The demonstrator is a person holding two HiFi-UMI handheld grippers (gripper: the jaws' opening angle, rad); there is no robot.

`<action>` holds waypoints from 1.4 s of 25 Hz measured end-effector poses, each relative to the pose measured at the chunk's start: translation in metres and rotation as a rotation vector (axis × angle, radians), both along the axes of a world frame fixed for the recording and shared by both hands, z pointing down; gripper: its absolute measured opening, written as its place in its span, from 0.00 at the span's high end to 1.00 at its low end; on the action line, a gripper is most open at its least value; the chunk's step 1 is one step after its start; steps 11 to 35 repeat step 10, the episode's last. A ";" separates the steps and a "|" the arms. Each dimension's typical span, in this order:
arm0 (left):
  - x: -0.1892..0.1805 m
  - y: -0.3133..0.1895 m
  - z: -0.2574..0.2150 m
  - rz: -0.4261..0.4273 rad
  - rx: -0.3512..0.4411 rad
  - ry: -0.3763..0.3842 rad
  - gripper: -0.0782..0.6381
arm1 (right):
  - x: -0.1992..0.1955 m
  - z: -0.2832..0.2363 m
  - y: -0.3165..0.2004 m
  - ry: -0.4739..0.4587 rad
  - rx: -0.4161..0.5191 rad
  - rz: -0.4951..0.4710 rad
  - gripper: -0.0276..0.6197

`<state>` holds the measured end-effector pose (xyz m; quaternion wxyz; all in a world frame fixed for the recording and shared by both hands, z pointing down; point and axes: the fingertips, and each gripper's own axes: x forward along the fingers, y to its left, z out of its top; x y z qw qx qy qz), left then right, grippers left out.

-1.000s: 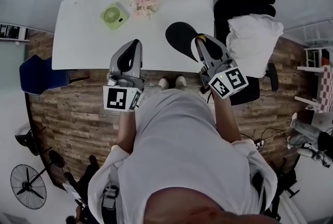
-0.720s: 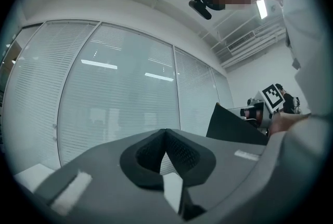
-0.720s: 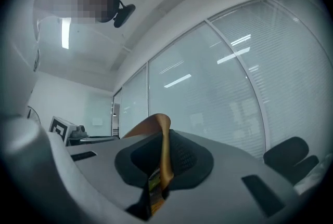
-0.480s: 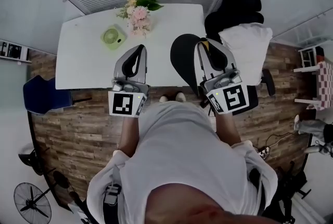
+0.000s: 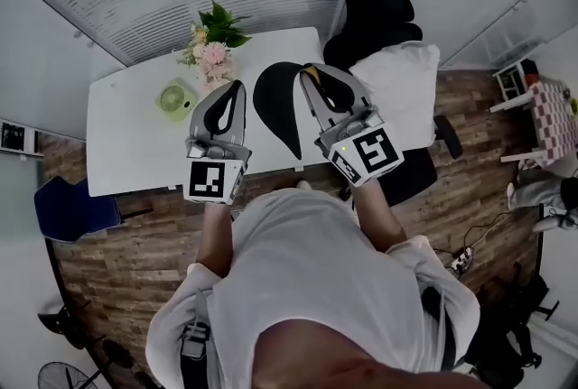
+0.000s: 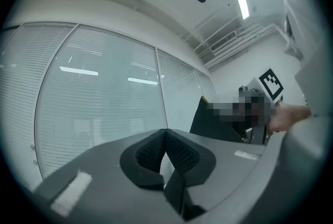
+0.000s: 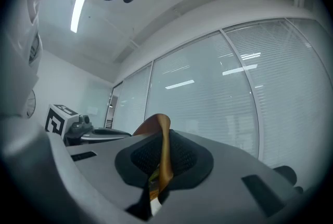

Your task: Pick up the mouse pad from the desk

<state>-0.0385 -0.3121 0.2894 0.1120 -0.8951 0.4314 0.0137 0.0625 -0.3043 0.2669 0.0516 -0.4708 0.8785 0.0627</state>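
Note:
The black mouse pad (image 5: pixel 275 103) hangs on edge above the white desk (image 5: pixel 135 143), clear of its surface. My right gripper (image 5: pixel 312 69) is shut on the pad's upper rim. In the right gripper view the pad's brown underside (image 7: pixel 164 153) is pinched between the pads. My left gripper (image 5: pixel 237 85) is held up to the left of the pad, with nothing in it. Its pads (image 6: pixel 177 153) meet, so it is shut. The left gripper view shows the hanging pad (image 6: pixel 208 124) as a dark sheet to the right.
A bunch of flowers (image 5: pixel 209 49) and a small green fan (image 5: pixel 173 98) stand on the desk's far left part. A black chair (image 5: pixel 375 13) with a white cloth (image 5: pixel 402 94) over it is at the desk's right end. A blue chair (image 5: pixel 72 207) stands at the near left.
Both grippers have risen. The mouse pad has come off the desk with the right gripper and now hangs on edge instead of lying flat.

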 end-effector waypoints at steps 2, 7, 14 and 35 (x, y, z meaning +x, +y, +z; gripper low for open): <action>0.006 0.006 -0.009 0.022 0.018 0.026 0.90 | -0.003 -0.005 0.009 0.029 0.018 0.002 0.92; -0.004 0.017 -0.005 0.017 0.001 0.039 0.90 | -0.010 -0.016 0.028 0.092 0.053 0.019 0.92; -0.018 0.021 0.002 0.001 -0.029 0.049 0.90 | -0.017 -0.024 0.034 0.123 0.070 0.017 0.92; -0.018 0.021 0.002 0.001 -0.029 0.049 0.90 | -0.017 -0.024 0.034 0.123 0.070 0.017 0.92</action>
